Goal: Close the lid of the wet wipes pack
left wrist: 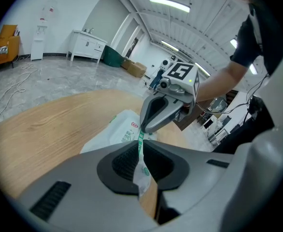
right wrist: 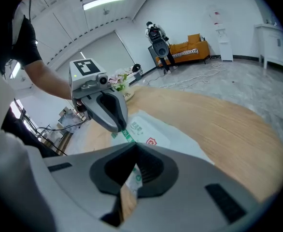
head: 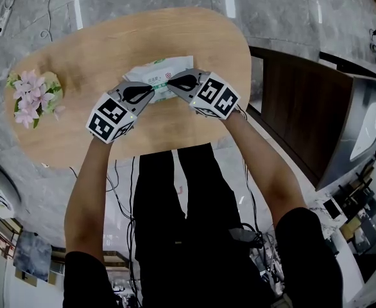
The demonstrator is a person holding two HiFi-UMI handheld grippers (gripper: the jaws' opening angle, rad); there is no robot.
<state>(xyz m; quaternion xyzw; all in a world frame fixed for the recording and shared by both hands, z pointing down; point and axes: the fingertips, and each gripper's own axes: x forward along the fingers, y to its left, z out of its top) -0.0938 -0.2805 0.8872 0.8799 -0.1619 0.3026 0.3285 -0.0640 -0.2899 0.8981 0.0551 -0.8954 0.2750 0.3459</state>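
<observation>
- A person standing at an oval wooden table [head: 79, 50] is working two hand-held grippers over a wet wipes pack [head: 156, 72], which is lying flat near the middle of the tabletop.
- The left gripper [left wrist: 141, 149] is pinching a thin fold of the pack's white-and-green film. Its jaws are pressing together on the film, which is standing edge-on between the dark pads.
- The right gripper [right wrist: 134, 153] is facing it from the opposite side, its jaws likewise clamping a strip of the same film along the pack's near edge.
- The tips of the two grippers are meeting almost nose to nose over the near side of the pack, with the marker cubes pointing back toward the person.
- The rest of the pack is resting on the wood beyond the tips with its printed face up; the lid is too small to make out.
- A bunch of pink flowers [head: 31, 96] is sitting at the end of the table on the person's left, well apart from the pack.
</observation>
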